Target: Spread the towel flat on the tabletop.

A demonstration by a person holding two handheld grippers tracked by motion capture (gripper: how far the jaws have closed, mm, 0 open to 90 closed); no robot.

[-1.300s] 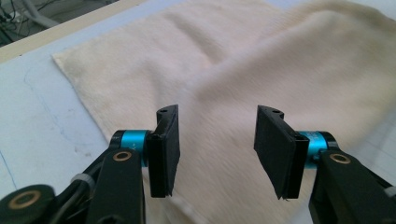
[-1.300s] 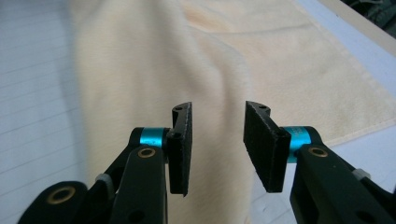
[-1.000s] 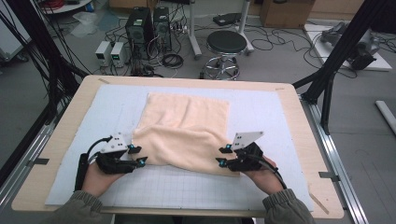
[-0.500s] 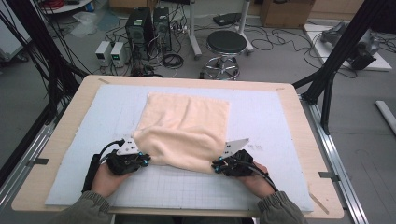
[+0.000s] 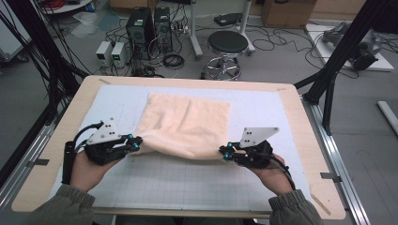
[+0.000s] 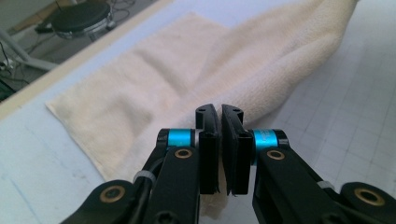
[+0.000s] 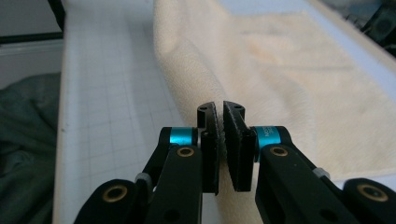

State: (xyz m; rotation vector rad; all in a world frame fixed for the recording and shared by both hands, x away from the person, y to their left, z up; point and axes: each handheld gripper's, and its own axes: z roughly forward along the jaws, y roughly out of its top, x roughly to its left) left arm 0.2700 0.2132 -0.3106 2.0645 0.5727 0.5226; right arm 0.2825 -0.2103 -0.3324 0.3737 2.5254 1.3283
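L gripper [image 5: 135, 142] & R gripper [image 5: 227, 152] each pinch a near corner of the cream towel [image 5: 187, 122], lifting that edge off the grid mat [image 5: 187, 183], prob. to fold it.

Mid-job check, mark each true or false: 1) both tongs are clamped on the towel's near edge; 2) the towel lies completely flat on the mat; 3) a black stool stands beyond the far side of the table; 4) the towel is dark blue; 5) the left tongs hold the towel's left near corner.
1) True: the left tongs and the right tongs are each shut on the near edge of the towel.
2) False: its near edge is lifted off the mat between the tongs; the far part lies flat.
3) True: the stool stands on the floor past the table.
4) False: it is pale cream.
5) True: the left gripper view shows the corner pinched between its jaws.
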